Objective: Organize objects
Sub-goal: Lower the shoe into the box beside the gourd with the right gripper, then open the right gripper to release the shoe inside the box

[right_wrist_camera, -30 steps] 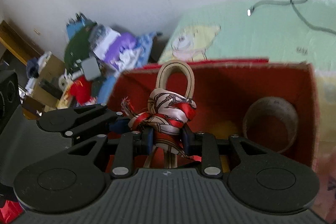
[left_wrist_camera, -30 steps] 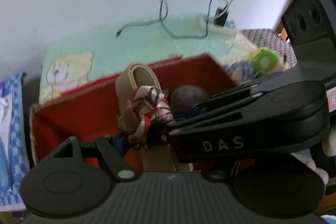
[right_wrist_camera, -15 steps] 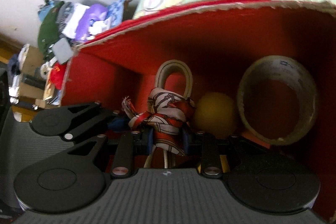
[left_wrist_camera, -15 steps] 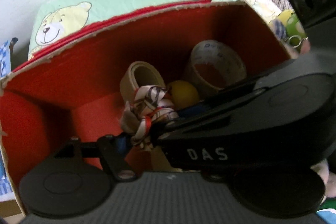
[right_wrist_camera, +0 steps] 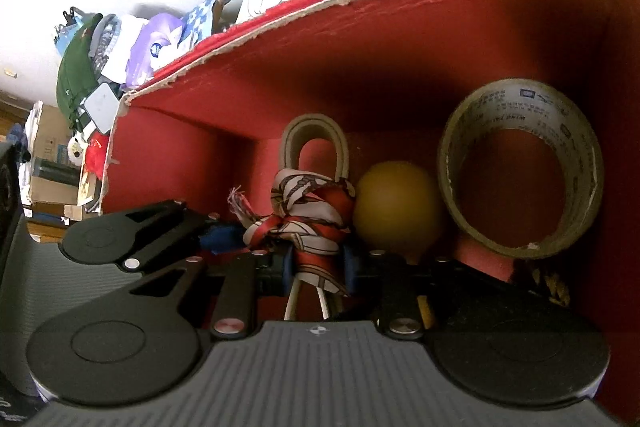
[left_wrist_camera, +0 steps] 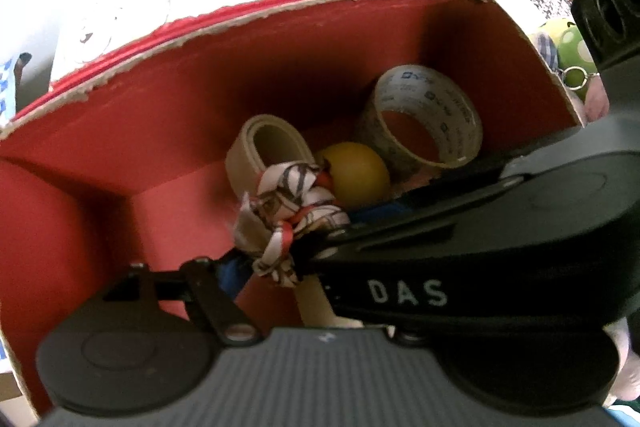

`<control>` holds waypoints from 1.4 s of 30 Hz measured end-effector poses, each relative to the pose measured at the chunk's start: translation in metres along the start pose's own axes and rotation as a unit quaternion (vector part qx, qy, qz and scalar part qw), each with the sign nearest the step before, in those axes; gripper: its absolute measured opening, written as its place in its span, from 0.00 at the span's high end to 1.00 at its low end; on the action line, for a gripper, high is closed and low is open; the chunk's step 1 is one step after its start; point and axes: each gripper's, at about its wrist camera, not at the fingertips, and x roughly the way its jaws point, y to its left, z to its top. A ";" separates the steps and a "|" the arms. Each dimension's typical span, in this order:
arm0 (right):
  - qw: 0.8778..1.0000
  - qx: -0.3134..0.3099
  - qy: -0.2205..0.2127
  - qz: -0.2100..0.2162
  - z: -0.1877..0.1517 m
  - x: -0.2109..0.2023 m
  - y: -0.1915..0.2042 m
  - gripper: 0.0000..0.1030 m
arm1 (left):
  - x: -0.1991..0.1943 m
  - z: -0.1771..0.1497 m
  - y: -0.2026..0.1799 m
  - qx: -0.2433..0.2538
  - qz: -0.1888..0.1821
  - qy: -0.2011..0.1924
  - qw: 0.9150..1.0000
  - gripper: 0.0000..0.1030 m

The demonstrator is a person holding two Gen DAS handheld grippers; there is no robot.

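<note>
Left wrist view: red box (left_wrist_camera: 140,155) now fills the frame, seen from above a second ago; scarf-wrapped belt (left_wrist_camera: 294,203) is down inside, near the box middle, beside the yellow ball (left_wrist_camera: 358,173) and tape roll (left_wrist_camera: 424,119) toward the right wall.
Left gripper (left_wrist_camera: 256,259): fingers apparently pinching the scarf end; cannot tell for sure.
Right wrist view: right gripper (right_wrist_camera: 316,269) clamped on the scarf-wrapped belt (right_wrist_camera: 312,223), lowered deep into the box.
Change: bundle has gone from above the rim to the floor.
Meaning: placement nearly done, release likely next.

Blown-out white surroundings, deep shadow inside red box (left_wrist_camera: 280,75); fisheye-bent edges, slightly soft yellow ball (right_wrist_camera: 398,213)
</note>
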 end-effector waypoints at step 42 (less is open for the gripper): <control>0.996 0.033 -0.066 0.049 -0.006 -0.014 -0.009 0.72 | -0.002 0.002 0.000 -0.004 0.070 -0.048 0.996 0.22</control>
